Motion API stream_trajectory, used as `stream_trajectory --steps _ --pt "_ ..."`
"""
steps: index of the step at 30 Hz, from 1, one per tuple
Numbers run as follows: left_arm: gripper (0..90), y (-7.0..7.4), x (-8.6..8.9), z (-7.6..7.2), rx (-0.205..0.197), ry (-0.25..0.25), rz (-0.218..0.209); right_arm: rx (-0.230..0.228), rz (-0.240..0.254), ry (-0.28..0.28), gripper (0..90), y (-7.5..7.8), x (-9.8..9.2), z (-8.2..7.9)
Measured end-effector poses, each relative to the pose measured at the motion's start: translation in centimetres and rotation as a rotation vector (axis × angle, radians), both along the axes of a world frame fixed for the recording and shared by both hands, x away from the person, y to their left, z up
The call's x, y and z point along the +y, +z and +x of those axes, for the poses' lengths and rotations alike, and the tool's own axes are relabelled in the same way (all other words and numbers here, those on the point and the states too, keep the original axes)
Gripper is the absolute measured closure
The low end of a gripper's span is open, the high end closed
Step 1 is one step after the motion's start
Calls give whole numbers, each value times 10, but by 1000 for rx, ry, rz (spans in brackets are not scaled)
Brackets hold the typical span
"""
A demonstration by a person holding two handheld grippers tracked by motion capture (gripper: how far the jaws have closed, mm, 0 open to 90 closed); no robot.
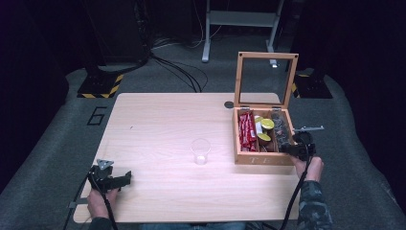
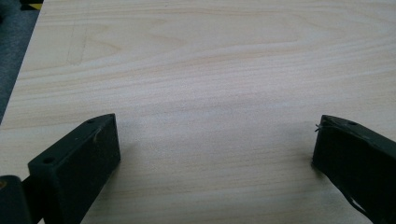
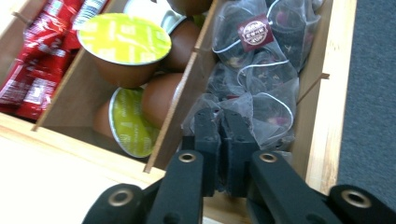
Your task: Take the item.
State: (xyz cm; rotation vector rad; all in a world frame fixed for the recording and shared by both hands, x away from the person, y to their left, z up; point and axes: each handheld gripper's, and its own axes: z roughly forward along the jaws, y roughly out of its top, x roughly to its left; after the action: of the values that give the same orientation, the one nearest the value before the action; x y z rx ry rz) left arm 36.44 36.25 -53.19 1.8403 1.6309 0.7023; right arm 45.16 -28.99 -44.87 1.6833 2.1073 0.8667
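Left gripper (image 1: pixel 125 178): held in the person's left hand (image 1: pixel 98 199) at the near left corner of the table (image 1: pixel 158 120); its black jaws stand wide apart, nothing between them, bare pale wood beneath in the left gripper view.
Right gripper (image 3: pixel 219 123): held in the right hand (image 1: pixel 309 167) at the near right edge of the wooden box (image 1: pixel 261 157); jaws pressed nearly together on the lower edge of a clear tea bag (image 3: pixel 254 109), pinching its mesh.
Tea bags: a heap of clear mesh pouches with dark leaves, white strings and a maroon tag (image 3: pixel 255 31), in the box's right compartment.
Coffee pods (image 3: pixel 125 44): brown cups with yellow-green foil lids, in the middle compartment; one lies on its side.
Red packets (image 3: pixel 35 60): stacked in the left compartment.
Box lid (image 1: pixel 266 79): glass-paned, wood-framed, standing upright at the back on its hinges.
Plastic cup (image 1: pixel 200 151): clear, upright, near the middle of the table, well apart from both grippers and left of the box; it looks empty, though the high view is too faint to be sure.
Floor: grey carpet around the table, with black cables (image 1: pixel 177 69) behind it.
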Motion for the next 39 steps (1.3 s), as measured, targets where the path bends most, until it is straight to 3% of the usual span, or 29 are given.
stream_trajectory --steps 11,18,23,27,39 --pt "8 0 0 0 2 1 3 -106 -26 5 887 20 1 -10" --pt "9 0 0 0 4 0 1 -131 -28 -3 900 27 0 -15" --pt "10 0 -1 0 -2 3 2 -112 -38 3 900 24 0 -13" --pt "10 0 0 0 -1 3 2 -135 -57 8 900 29 3 -13" --pt "10 0 -1 0 -2 3 2 -186 -47 28 900 50 8 -16"
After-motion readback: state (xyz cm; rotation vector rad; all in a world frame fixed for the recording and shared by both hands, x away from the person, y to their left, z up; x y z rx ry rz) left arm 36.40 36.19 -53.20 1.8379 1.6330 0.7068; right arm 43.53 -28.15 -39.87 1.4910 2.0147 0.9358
